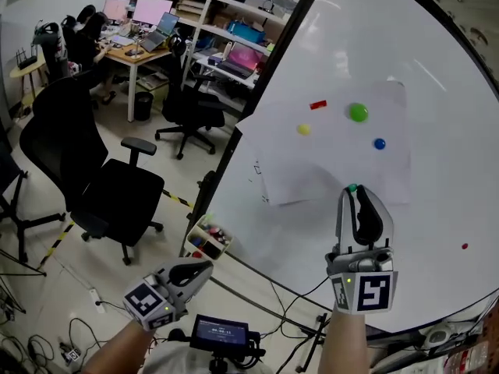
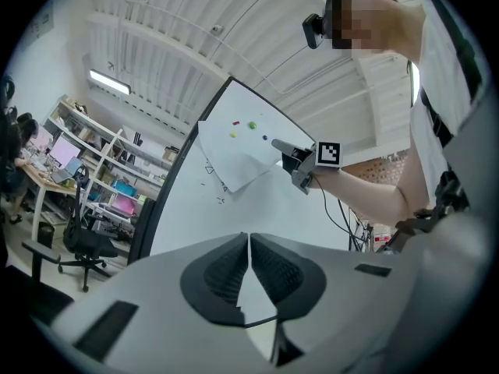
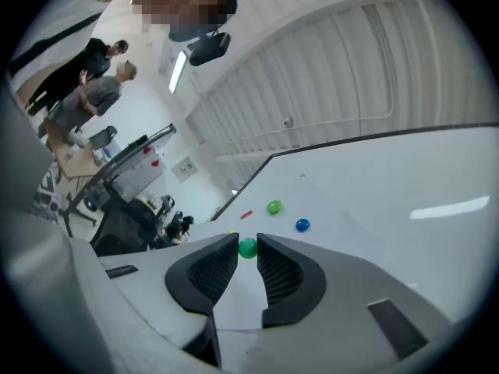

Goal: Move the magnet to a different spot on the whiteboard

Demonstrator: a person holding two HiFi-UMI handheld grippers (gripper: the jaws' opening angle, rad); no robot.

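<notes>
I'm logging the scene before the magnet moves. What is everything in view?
Whiteboard: one, white, right side.
Paper sheet: one, white, on whiteboard.
Large green magnet: one, on sheet.
Blue magnet: one, on sheet.
Yellow magnet: one, on sheet.
Red bar magnet: one, sheet's top.
Small red magnet: one, lower right.
Small green magnet: one, between gripper pads.
Office chairs: two near, black, left.
Left gripper: one, grey, shut, empty.
Right gripper: one, grey, holding that magnet.

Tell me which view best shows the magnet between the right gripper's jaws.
The right gripper view: the magnet sits mid-frame, clear, pinched at the jaw tips of the right gripper. The head view shows only a green speck past the jaws. In the left gripper view it is too small to find.
</notes>
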